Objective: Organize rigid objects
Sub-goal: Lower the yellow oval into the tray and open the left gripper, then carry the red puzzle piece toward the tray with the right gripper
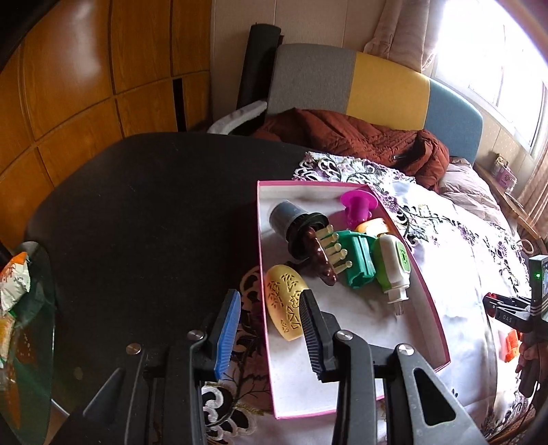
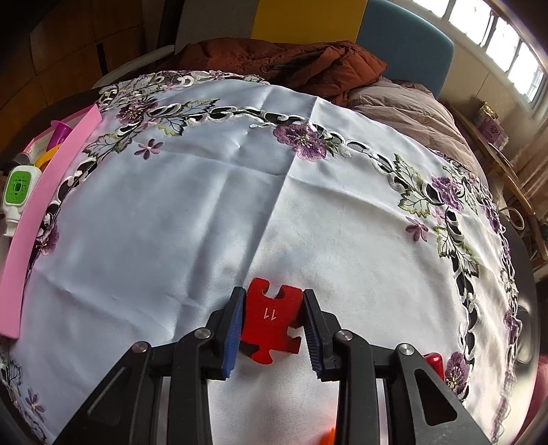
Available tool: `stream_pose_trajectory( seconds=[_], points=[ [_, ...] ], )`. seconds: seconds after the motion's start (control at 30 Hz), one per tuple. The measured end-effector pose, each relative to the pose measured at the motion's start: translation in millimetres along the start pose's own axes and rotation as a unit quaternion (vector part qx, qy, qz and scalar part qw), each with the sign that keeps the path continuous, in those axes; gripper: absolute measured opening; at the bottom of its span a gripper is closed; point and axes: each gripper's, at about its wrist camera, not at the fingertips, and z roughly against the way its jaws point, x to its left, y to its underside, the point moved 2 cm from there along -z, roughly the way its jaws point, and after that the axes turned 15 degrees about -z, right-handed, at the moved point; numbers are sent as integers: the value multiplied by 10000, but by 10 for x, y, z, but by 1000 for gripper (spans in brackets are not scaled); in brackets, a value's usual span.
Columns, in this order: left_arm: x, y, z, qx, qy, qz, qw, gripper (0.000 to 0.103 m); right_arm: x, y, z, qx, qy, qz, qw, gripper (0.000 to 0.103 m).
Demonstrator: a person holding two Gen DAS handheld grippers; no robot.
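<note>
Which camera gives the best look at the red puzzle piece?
The right wrist view: the red puzzle piece fills the centre, clamped between the right gripper jaws, its number readable. The left wrist view shows only orange-red bits at its right edge, too unclear to identify.

Home bedroom: padded headboard [image 1: 376, 82], quilted bedding [image 1: 359, 140], curtains [image 1: 404, 30].

The right gripper [image 2: 270, 328] hides the red puzzle piece's [image 2: 272, 323] near edge; beside it, a red object [image 2: 434, 363] shows only partly
</note>
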Motion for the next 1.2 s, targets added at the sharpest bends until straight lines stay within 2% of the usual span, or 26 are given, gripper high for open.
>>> stream_pose_trajectory(
  seconds=[0.33,0.7,0.87,1.0,1.2],
  points=[
    [110,93,29,9,4,148,9999,35,21,-2,3,20,165,-103,9998,33],
    [195,171,24,20,66,240,9997,35,-16,-41,28,110,263,-671,9973,32],
    [232,199,8,33,44,271,9996,35,31,-108,236,-166,167,-822,9963,32],
    [254,219,-23,74,62,318,9994,35,240,-166,525,-482,-132,-743,9960,32],
    [330,267,-68,127,58,450,9989,35,913,-179,975,-700,-1183,-301,9901,32]
  ],
)
